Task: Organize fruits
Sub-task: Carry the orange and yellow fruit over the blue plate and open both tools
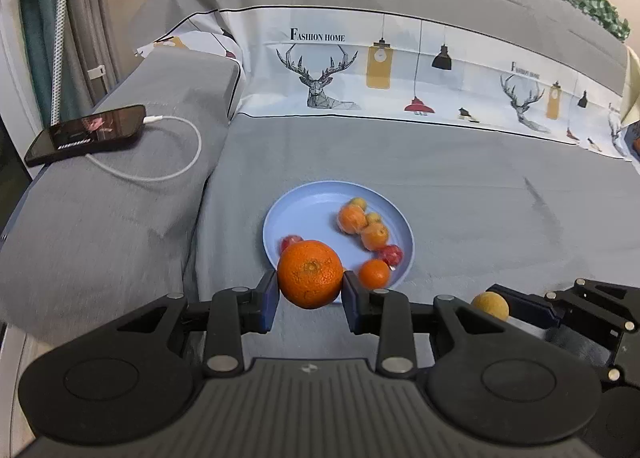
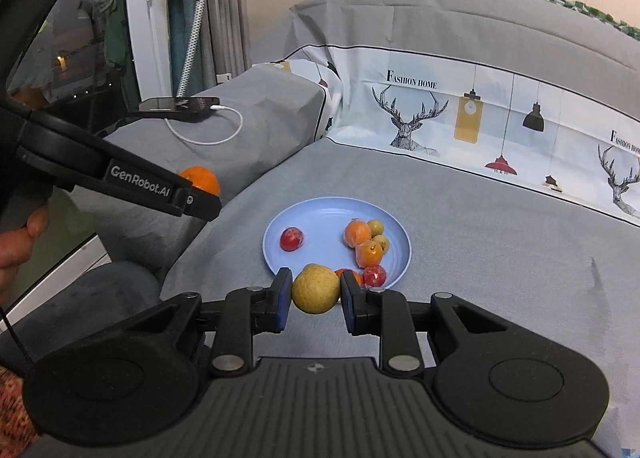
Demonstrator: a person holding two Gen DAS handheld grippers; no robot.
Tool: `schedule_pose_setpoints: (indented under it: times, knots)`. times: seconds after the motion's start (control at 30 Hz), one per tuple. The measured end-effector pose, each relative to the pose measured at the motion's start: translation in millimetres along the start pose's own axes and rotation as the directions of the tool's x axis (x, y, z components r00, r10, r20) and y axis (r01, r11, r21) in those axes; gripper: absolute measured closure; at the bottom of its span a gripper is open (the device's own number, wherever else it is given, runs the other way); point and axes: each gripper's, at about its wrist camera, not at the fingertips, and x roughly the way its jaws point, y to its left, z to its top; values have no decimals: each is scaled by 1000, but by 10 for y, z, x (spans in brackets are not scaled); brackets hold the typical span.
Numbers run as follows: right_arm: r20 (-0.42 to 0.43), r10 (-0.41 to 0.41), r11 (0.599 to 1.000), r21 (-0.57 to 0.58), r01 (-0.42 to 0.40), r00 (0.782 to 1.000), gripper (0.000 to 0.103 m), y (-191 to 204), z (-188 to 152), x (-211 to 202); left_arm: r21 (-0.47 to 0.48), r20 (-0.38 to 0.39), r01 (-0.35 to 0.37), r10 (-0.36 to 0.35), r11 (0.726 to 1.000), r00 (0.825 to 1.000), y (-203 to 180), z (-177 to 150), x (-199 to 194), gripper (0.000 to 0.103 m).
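1. The left gripper (image 1: 310, 290) is clamped on a large orange (image 1: 310, 273), held above the near rim of a blue plate (image 1: 308, 210).
2. The right gripper (image 2: 313, 294) is clamped on a yellow-green pear (image 2: 315, 289), also at the plate's near edge.
3. The plate, on a grey sheet (image 1: 460, 186), holds small oranges and red and yellow fruits.
4. A phone (image 1: 86, 132) charges on the grey cushion to the left.

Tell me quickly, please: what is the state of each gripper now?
Left gripper: closed on the large orange.
Right gripper: closed on the yellow-green fruit.
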Motion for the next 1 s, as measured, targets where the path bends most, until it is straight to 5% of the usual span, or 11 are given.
schedule_pose_setpoints:
  times: [0.87, 0.9, 0.97, 1.0]
  knots:
    - [-139, -7, 1000, 25, 11, 990, 76, -546, 230, 1755, 65, -207, -40, 53, 997, 977, -55, 483, 1842, 65]
    - [-143, -8, 1000, 18, 10, 990, 76, -542, 228, 1806, 70, -209, -41, 54, 997, 976, -51, 488, 1889, 60]
    - [-153, -10, 1000, 7, 11, 988, 72, -540, 232, 1896, 76, -202, -42, 57, 996, 978, -42, 509, 1918, 23]
    - [-167, -7, 1000, 1, 7, 986, 55, -540, 239, 1938, 74, -183, -51, 64, 996, 981, -33, 524, 1899, 4]
